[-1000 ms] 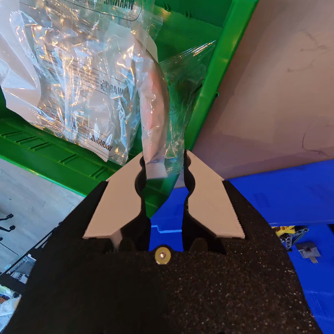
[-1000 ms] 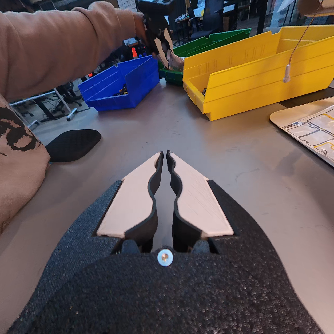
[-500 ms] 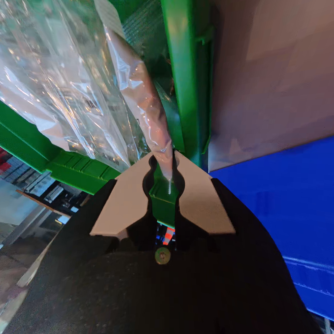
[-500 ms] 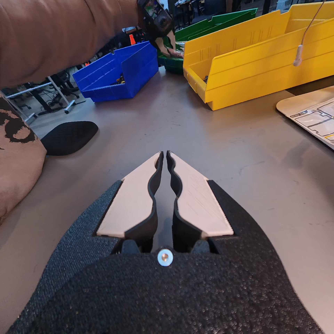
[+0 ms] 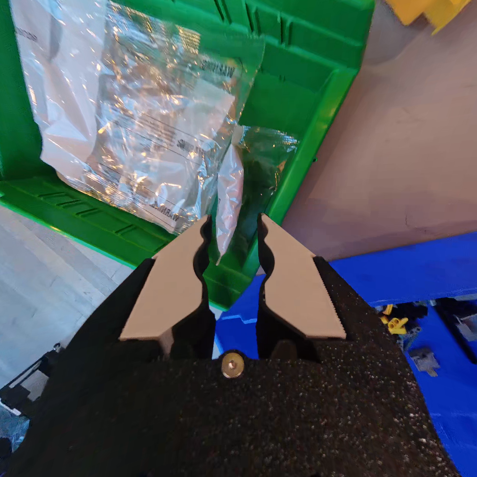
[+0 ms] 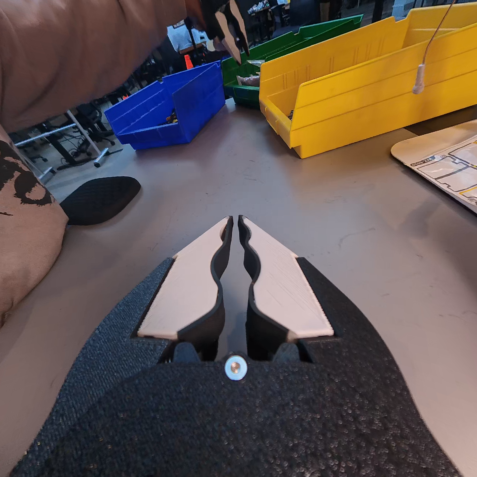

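My left gripper (image 5: 235,216) is open above the near corner of a green bin (image 5: 322,129). A narrow clear plastic bag (image 5: 229,193) hangs down between its fingers, and neither finger grips it. A larger crinkled clear bag (image 5: 129,116) lies in the bin behind it. My right gripper (image 6: 235,217) is shut and empty, low over the grey table (image 6: 258,180). In the right wrist view the left gripper (image 6: 232,38) shows far off, above the green bin (image 6: 284,44), at the end of a brown sleeve (image 6: 77,51).
A blue bin (image 6: 180,108) with small parts (image 5: 397,325) sits left of the green bin. A long yellow bin (image 6: 361,90) stands to the right. A black pad (image 6: 100,198) lies at the left, a printed sheet (image 6: 444,165) at the right edge. A thin cable (image 6: 419,80) hangs above. The left gripper's tips are roughly 55 cm from the right gripper's.
My left gripper, shut on the narrow bag half a second ago, has opened and pulled back over the green bin. The bag is loose between the fingers. My right gripper has stayed shut.
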Demonstrator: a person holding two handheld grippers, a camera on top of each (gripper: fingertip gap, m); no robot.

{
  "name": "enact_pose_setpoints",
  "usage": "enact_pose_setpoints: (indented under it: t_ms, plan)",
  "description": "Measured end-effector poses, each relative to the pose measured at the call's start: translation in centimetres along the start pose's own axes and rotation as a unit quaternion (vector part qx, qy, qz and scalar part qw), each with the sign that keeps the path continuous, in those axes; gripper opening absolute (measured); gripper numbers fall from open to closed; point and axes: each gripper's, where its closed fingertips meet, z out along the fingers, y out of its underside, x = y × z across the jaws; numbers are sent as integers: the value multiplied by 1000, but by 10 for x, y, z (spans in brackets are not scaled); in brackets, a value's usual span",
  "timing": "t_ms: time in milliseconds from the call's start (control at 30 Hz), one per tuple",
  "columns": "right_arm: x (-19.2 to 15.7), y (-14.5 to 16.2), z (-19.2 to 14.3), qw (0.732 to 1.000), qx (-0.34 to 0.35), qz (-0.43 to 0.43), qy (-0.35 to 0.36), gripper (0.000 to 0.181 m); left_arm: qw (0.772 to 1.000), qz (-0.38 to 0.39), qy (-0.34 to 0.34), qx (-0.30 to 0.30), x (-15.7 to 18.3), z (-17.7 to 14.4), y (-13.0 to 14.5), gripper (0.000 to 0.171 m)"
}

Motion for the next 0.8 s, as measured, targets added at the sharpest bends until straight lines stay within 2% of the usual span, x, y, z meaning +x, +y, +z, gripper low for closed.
enact_pose_setpoints:
  t_ms: [67, 133, 233, 267, 300, 333, 400, 533, 667, 733, 800]
  plan:
    - [0, 0, 0, 1000, -1, -1, 1, 4, 998, 15, -54, 23, -15, -7, -10, 32]
    - [0, 0, 0, 1000, -1, 0, 1, 4, 991, 44, -121, 28, -30, -7, -16, 40]
    - [0, 1, 1, 1000, -2, 1, 1, 4, 981, 77, -178, 5, -40, 13, -14, 48]
    - [0, 1, 1, 1000, -2, 1, 1, 4, 978, 87, -187, -15, -41, 23, -10, 46]
    - [1, 1, 0, 1000, -2, 0, 3, 4, 973, 100, -204, -42, -44, 30, -4, 31]
    - [1, 0, 0, 1000, -1, -2, 5, 4, 968, 109, -217, -69, -48, 32, 2, 6]
    - [1, 0, -1, 1000, 1, -3, 6, 4, 963, 87, -245, -71, -60, 17, 1, 0]
    - [0, -1, -1, 1000, 3, -1, 3, 4, 963, -15, -264, 48, -77, -61, -21, 0]
    - [-2, -7, -1, 1000, 12, -10, 4, 4, 949, -63, -249, 185, -63, -141, -47, 0]
    - [-3, -13, -2, 1000, 24, -14, 6, 5, 941, -74, -203, 262, -39, -171, -66, 0]
    - [-4, -23, -4, 999, 41, -18, 10, 9, 930, -76, -102, 344, 4, -194, -91, 0]
